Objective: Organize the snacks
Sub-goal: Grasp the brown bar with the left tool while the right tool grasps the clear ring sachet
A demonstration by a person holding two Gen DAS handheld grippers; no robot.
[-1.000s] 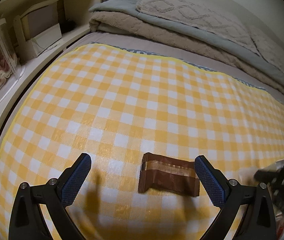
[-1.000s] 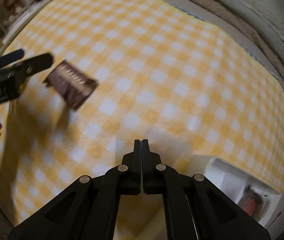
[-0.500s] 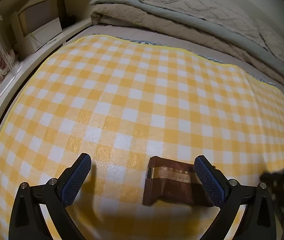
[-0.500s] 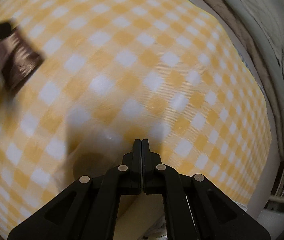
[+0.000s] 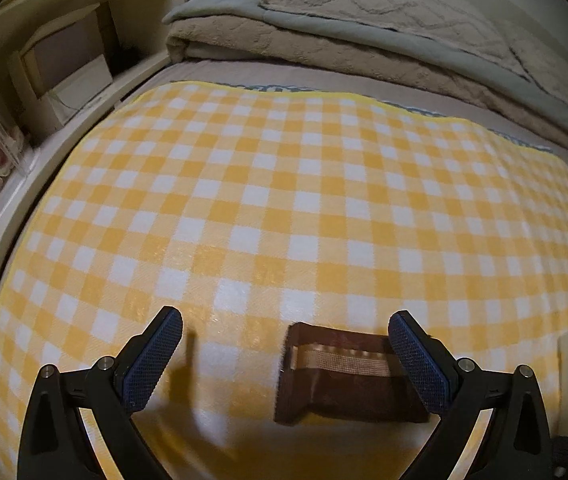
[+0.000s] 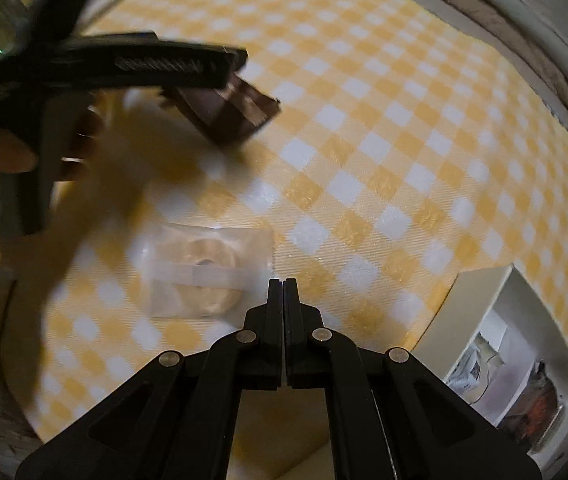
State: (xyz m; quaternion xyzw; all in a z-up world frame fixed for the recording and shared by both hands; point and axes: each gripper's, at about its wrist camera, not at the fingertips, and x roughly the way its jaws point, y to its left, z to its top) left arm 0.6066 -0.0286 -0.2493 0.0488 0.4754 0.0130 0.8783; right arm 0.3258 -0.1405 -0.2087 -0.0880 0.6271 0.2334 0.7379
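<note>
Left wrist view: left hand-held gripper point(image 5: 286, 360) gapes around unreadable brown snack packet point(image 5: 344, 380); right hand-held gripper point(image 6: 283, 292) pressed together.

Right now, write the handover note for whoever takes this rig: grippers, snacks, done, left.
Left gripper: open, low over the checked cloth, with the brown snack packet between its fingers, close to the right-side one; no grip yet.
Right gripper: shut, empty, poised over the clear-wrapped round snack lying flat on the cloth.
White storage box sits off the cloth's edge, a few wrapped items inside.
Done: neither of these snacks moved to storage.
Left: close on the brown packet, put it away; open the right gripper, take the clear one.
</note>
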